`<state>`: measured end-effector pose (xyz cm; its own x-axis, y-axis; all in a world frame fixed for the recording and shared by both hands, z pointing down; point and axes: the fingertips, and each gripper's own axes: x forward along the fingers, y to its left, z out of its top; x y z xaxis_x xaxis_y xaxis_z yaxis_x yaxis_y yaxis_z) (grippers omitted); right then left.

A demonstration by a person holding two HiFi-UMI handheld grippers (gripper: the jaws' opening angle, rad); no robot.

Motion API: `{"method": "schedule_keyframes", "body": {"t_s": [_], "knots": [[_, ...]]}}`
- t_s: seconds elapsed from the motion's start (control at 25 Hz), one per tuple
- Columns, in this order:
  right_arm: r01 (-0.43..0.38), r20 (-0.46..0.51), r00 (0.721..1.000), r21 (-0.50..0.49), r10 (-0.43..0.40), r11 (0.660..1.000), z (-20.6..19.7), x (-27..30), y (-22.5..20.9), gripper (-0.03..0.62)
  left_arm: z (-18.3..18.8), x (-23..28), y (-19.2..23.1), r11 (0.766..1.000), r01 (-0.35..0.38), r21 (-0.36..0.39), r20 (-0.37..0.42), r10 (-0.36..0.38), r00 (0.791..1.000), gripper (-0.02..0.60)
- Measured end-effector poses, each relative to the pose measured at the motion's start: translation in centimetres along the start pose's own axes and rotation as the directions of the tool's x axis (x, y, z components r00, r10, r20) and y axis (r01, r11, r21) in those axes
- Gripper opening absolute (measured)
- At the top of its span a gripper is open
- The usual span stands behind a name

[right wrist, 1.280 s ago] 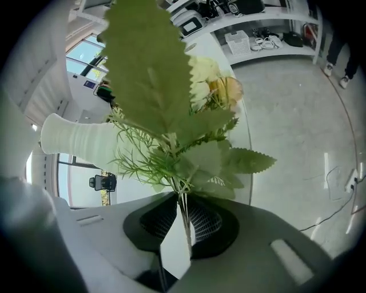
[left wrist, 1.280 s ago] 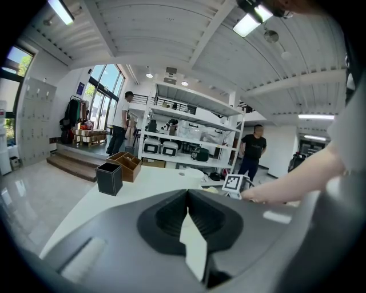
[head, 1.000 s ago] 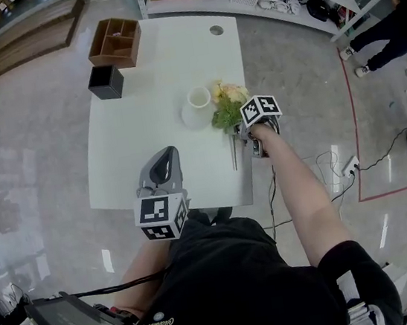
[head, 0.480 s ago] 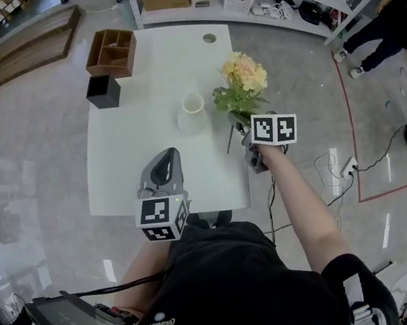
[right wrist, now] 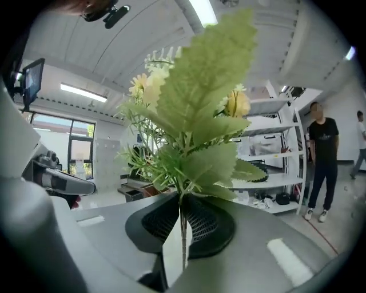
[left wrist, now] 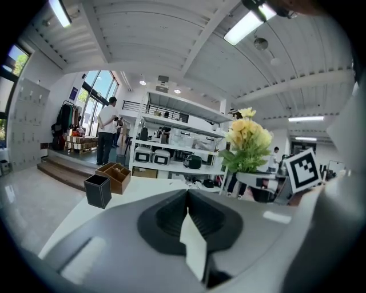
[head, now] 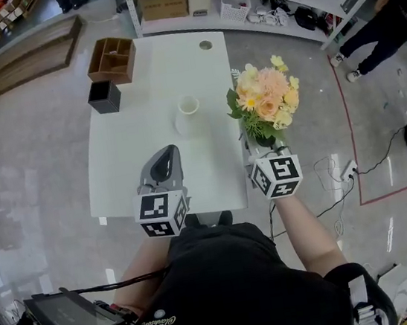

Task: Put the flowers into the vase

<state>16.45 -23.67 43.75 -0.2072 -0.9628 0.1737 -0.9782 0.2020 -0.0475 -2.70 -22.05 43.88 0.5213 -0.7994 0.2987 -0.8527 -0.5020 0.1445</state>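
Between the jaws of the right claw (right wrist: 182,224) runs the thin green stem of the flowers (right wrist: 197,123), and the pads are clamped on it. The bunch rises straight out of the jaws, leaves and pale yellow blooms just ahead of them. From the head view the right claw (head: 263,149) holds the flowers (head: 266,102) upright in the air, over the right edge of the table (head: 132,160) and clear of it.

Ahead of this claw and to its left stands the vase (head: 188,115), white, open mouth up, well apart from the blooms. It is a single vase, and the flowers are a single bunch.

Left of the right claw, the left claw (head: 162,156) hangs over the near part of the table with its jaws together and nothing between them, as the left claw (left wrist: 187,213) shows in its own view. The vase is ahead of it and slightly to its right.

Farther ahead and left of both claws stand one black box (head: 104,97) and, beyond it, one wooden tray (head: 112,59) at the far left corner.
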Motion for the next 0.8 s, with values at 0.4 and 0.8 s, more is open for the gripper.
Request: {"method": "schedule_keyframes", "body": {"t_s": [0.4,0.8], "knots": [[0.007,0.034,0.999,-0.008,-0.007,1.0,0.9,-1.7,-0.1,0.035,1.0,-1.0,-1.1,1.0,-0.003,0.017,0.022,0.003,1.0,0.006],[-0.145,0.052,0.988,-0.023,0.146,0.989,1.9,1.2,6.5,0.035,0.5,-3.2,2.7,0.994,-0.108,-0.021,0.027,0.108,0.994,0.006]]}}
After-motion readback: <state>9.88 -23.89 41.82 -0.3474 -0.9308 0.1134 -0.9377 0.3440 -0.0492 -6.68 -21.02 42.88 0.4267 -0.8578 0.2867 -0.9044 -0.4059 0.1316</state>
